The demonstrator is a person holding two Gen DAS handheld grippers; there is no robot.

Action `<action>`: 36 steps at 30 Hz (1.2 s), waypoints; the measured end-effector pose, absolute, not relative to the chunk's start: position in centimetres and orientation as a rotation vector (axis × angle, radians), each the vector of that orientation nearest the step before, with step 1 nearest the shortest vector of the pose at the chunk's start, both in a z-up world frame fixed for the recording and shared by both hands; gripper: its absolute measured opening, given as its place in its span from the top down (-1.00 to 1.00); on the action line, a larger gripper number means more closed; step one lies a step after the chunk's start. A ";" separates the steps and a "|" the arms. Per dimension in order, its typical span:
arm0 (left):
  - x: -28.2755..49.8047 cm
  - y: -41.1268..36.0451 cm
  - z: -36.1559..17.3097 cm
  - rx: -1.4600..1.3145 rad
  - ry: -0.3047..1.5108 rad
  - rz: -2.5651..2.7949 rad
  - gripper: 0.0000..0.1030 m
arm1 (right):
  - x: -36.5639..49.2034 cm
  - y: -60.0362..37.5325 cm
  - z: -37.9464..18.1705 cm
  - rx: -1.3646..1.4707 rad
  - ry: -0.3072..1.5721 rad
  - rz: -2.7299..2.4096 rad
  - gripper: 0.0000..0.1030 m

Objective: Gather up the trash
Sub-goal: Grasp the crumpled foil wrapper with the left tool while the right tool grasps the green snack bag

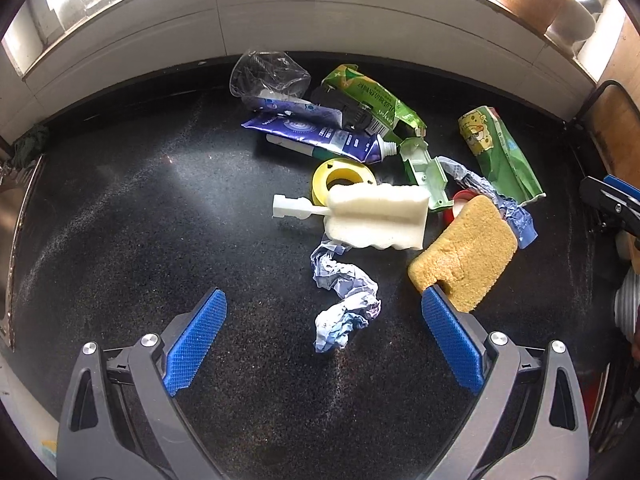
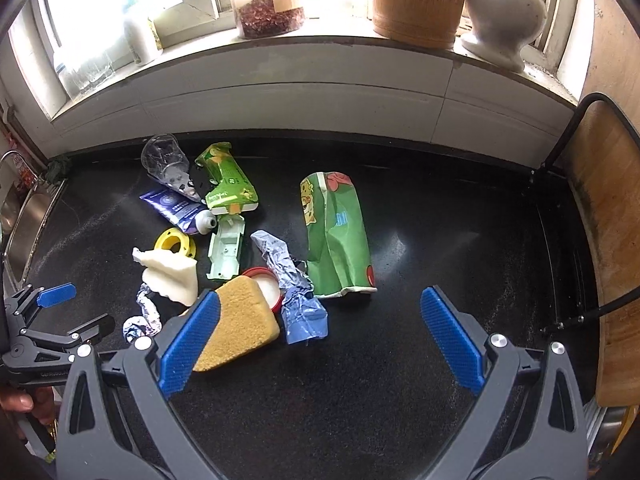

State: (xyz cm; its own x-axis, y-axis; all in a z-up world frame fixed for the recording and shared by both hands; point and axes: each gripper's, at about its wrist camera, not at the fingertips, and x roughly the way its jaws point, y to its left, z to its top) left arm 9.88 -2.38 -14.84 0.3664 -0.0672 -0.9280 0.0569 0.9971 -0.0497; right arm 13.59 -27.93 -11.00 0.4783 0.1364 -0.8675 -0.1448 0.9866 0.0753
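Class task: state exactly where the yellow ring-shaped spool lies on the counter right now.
In both views the yellow spool lies flat mid-pile, between the toothpaste tube and the white foam sponge.

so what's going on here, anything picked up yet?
Nothing yet. A person holds two handheld tongs over a black countertop strewn with trash. Both the left tongs and the right tongs are open and empty. The left tongs hang above a crumpled bluish paper; the yellow sponge lies just beside the right finger. The right tongs sit near the same sponge and a green snack bag. A toothpaste tube and white foam brush lie untouched.
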 end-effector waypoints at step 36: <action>7.5 -0.4 -9.5 -0.039 1.115 -0.057 0.33 | 13.9 -30.4 -7.2 0.038 1.012 0.202 0.42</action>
